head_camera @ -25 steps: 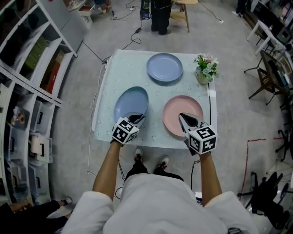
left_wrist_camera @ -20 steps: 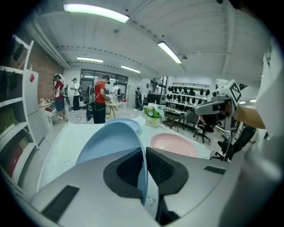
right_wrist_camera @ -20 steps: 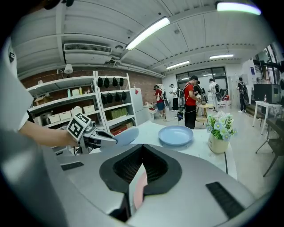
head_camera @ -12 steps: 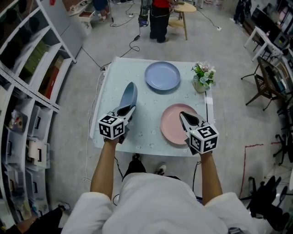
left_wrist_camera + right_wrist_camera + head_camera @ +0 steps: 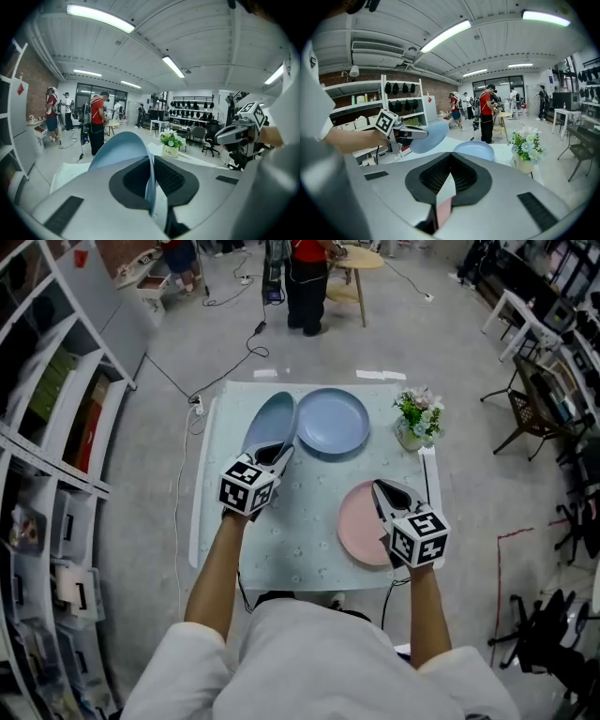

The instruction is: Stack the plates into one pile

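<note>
Left gripper (image 5: 275, 457) clamps light blue plate (image 5: 271, 423), newly lifted, now beside darker blue plate (image 5: 334, 421): stacking imminent. Right gripper (image 5: 384, 491) shut, seemingly empty.

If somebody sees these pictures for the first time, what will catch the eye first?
Most striking is the light blue plate, held tilted above the table by the left gripper, close beside the darker blue plate lying at the far side. Next comes the pink plate at the near right, with the shut right gripper over it, and the pot of flowers at the far right corner.
</note>
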